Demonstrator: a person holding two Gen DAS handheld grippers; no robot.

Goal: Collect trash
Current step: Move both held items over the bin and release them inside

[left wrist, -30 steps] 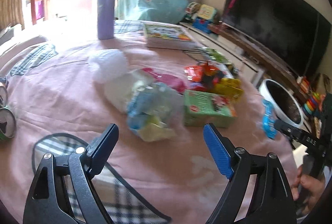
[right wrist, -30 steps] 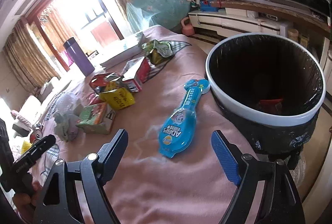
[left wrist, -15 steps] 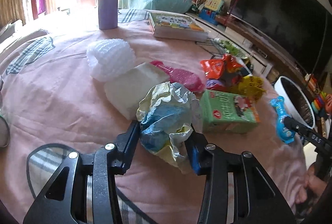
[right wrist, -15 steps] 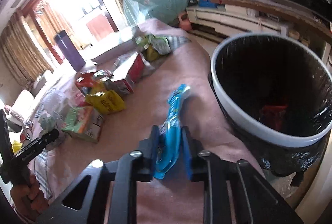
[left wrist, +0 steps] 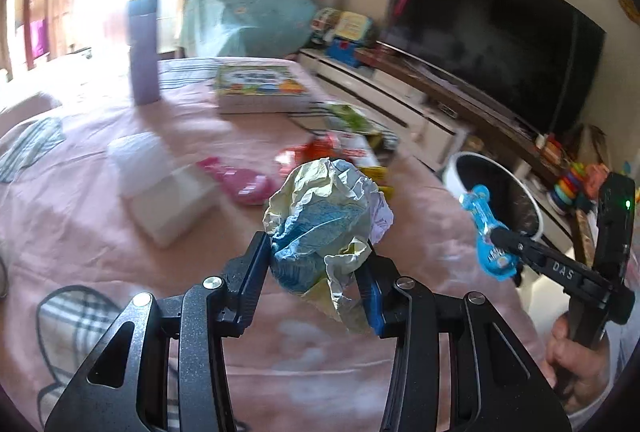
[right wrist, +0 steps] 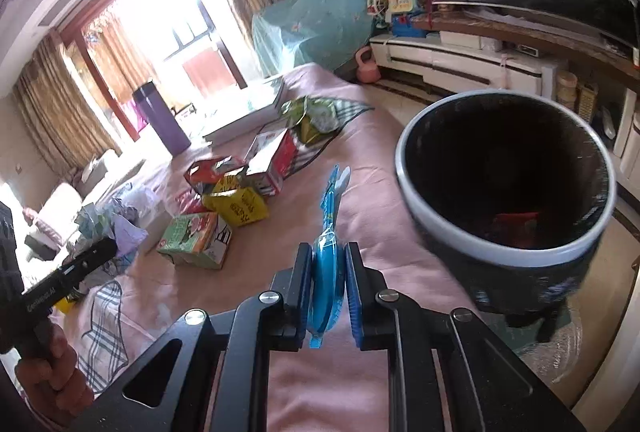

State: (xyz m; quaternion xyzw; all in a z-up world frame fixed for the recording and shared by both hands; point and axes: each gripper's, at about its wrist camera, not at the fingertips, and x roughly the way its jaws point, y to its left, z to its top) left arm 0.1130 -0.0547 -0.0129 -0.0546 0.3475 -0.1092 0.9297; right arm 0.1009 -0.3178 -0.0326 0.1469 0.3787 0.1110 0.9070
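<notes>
Both tongs carry trash, lifted and ready for the bin
The left tongs (left wrist: pixel 316 272) are clamped on the crumpled paper wad (left wrist: pixel 324 216); the right tongs (right wrist: pixel 328 292) pinch the blue wrapper (right wrist: pixel 326 272), held above the desk (right wrist: pixel 360 199), its long axis pointing forward along the fingers; next move: swing both right over the trash bin (right wrist: pixel 416 203)

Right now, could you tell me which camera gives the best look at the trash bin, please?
The right wrist view: the trash bin fills its right side, with the white rim, black liner and something red at the bottom all visible. The left wrist view shows only a small, distant slice of the bin, partly hidden behind the blue package in the right gripper.
</notes>
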